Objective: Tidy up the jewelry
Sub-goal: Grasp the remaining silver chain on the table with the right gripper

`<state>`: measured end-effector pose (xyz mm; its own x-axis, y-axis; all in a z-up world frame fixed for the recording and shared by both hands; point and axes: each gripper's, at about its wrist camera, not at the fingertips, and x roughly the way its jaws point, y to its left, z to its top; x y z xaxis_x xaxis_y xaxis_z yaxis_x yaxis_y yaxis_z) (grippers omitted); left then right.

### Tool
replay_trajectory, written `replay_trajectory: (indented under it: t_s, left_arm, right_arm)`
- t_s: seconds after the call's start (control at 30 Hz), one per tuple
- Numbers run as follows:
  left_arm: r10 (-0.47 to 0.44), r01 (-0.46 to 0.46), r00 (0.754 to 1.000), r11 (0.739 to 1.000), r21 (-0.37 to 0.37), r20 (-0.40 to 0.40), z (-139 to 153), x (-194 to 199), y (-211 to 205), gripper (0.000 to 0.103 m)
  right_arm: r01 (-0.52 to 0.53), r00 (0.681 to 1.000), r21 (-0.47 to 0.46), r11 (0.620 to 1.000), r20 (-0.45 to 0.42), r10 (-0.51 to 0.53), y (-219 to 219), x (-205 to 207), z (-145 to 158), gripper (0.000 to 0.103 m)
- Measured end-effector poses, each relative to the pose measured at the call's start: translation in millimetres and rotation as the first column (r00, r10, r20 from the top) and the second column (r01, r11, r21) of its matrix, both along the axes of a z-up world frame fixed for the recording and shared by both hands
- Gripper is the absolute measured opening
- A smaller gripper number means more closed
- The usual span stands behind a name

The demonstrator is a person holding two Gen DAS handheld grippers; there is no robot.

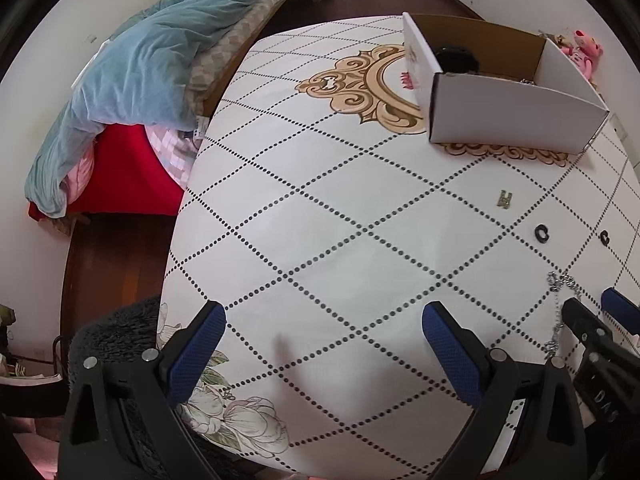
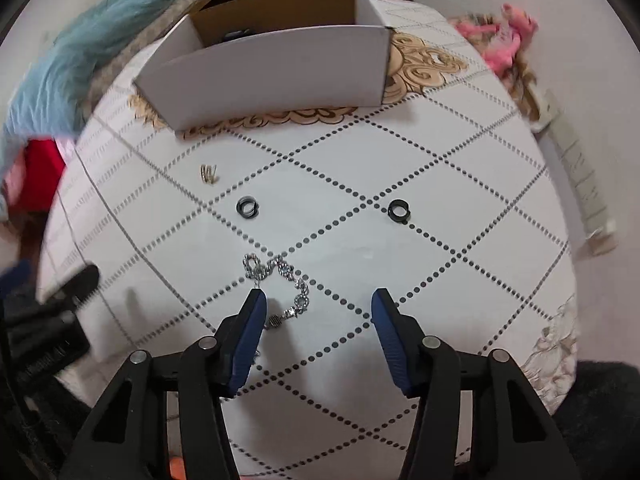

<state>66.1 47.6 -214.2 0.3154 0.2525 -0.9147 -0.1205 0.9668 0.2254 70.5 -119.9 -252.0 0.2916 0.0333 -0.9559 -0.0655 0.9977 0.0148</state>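
Note:
A silver chain bracelet [image 2: 286, 284] lies on the white table [image 2: 440, 184], just ahead of my right gripper [image 2: 318, 308], which is open and empty above the table; its left fingertip is beside the chain. Beyond it lie two black rings [image 2: 247, 207] [image 2: 398, 210] and a small gold piece [image 2: 209, 173]. A white cardboard box [image 2: 272, 68] stands at the back with a dark item inside. My left gripper [image 1: 324, 320] is open and empty over bare table. The chain [image 1: 560, 312], rings [image 1: 542, 233] [image 1: 605, 237], gold piece [image 1: 505, 199] and box [image 1: 516, 116] show to its right.
A bed with a blue quilt [image 1: 132, 72] and red sheet [image 1: 128, 168] stands left of the table. Pink plush toys [image 2: 504, 40] lie at the table's far right. A dark fuzzy seat [image 1: 116, 332] sits at the near edge.

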Motion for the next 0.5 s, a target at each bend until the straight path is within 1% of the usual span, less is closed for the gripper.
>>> replay_trajectory:
  t_s: [0.03,0.07,0.1,0.13,0.2,0.27,0.33,0.43,0.5]
  left_arm:
    - [0.0,0.0,1.0,1.0,-0.003,-0.002,-0.8,-0.3,1.0,0.101]
    - [-0.001,0.001,1.0,1.0,-0.004,-0.003,-1.2,0.2,1.6,0.101]
    - [-0.005,0.005,1.0,1.0,-0.005,-0.005,-2.3,0.4,1.0,0.101]
    - [-0.01,0.01,1.0,1.0,-0.008,-0.008,-3.3,1.0,0.0,0.101]
    - [-0.022,0.022,1.0,1.0,-0.018,-0.009,-4.0,1.7,-3.3,0.101]
    - [-0.038,0.038,0.999,0.999,-0.023,-0.004,-3.3,3.2,-8.3,0.101]
    - [-0.049,0.049,0.999,0.998,-0.038,0.0,-2.3,5.6,-12.3,0.101]
    - [-0.061,0.061,0.998,0.996,-0.064,0.001,-1.6,12.2,-17.5,0.101]
    - [-0.065,0.065,0.998,0.995,-0.07,0.002,-0.9,16.7,-19.9,0.101]
  right_arm:
    - [-0.014,1.0,-0.013,1.0,0.023,0.014,2.4,-2.8,0.3,0.04]
    - [-0.02,0.999,0.0,1.0,0.036,0.02,0.8,-4.2,0.6,0.017]
    - [-0.02,0.999,0.012,1.0,0.036,0.019,-0.5,-5.1,0.7,0.005]
    - [-0.014,0.999,0.026,1.0,0.029,0.013,-2.6,-4.9,0.5,0.005]
    - [0.024,0.999,0.069,0.997,0.02,-0.025,-13.8,-4.8,2.6,0.0]
    - [0.061,0.997,0.099,0.993,0.033,-0.065,-29.6,-4.8,10.8,0.0]
    - [0.104,0.992,0.148,0.984,0.057,-0.114,-48.1,-5.4,25.1,0.0]
    - [0.13,0.985,0.185,0.974,0.084,-0.148,-64.4,-4.3,41.4,0.0]
    - [0.132,0.986,0.254,0.958,0.069,-0.154,-73.7,-1.2,46.9,0.0]
